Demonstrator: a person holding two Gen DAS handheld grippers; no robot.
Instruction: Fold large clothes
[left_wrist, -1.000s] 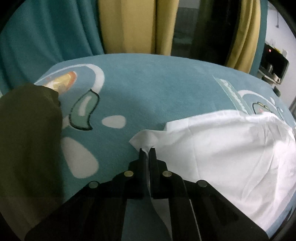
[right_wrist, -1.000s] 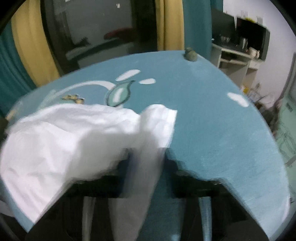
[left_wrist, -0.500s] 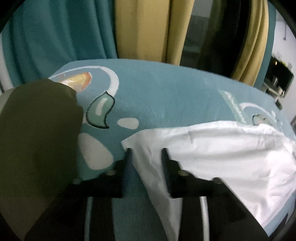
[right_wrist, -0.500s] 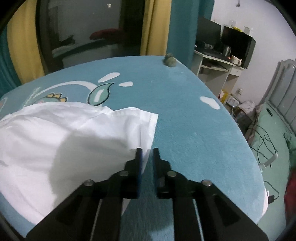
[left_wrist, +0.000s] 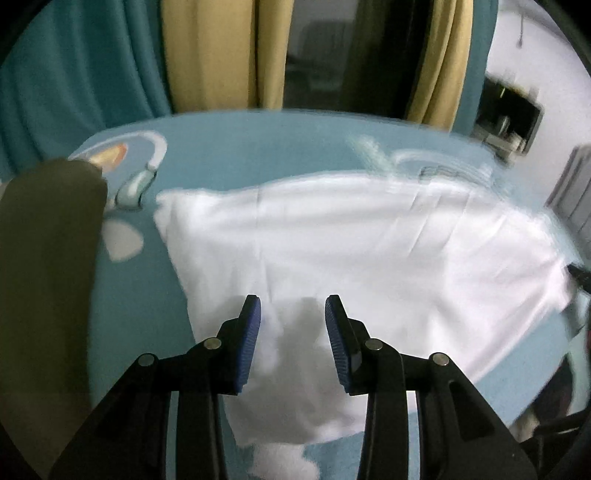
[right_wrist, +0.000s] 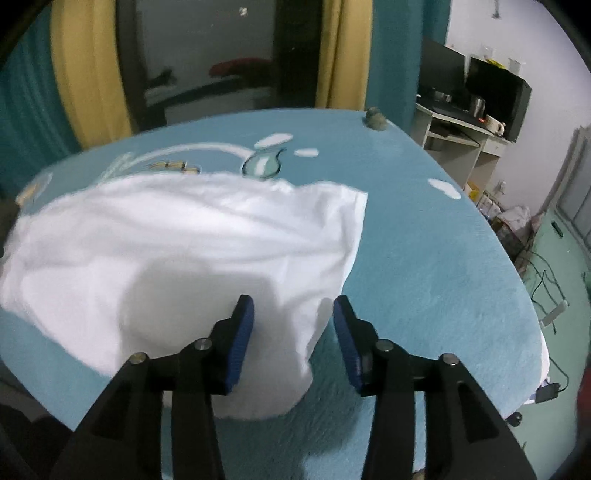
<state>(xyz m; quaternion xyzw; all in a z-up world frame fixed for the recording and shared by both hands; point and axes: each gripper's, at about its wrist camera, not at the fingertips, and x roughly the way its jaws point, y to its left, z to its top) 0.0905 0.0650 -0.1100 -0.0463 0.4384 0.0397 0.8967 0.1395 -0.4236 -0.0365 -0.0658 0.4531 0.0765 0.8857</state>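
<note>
White cotton garment (left_wrist: 369, 240) spread on teal patterned blanket (right_wrist: 424, 240); left gripper (left_wrist: 293, 325) and right gripper (right_wrist: 293, 321), jaws just opened halfway, hover above it, gripping nothing.

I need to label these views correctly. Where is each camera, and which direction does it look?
Left wrist: on the left gripper, looking forward and down along its open fingers at the white garment on the teal blanket; curtains behind, an olive cloth at left.
Right wrist: on the right gripper, looking forward and down along its open fingers at the garment's other end; a desk at right.
Both show the same garment, blanket and curtains, and only the gripper that carries the camera.
</note>
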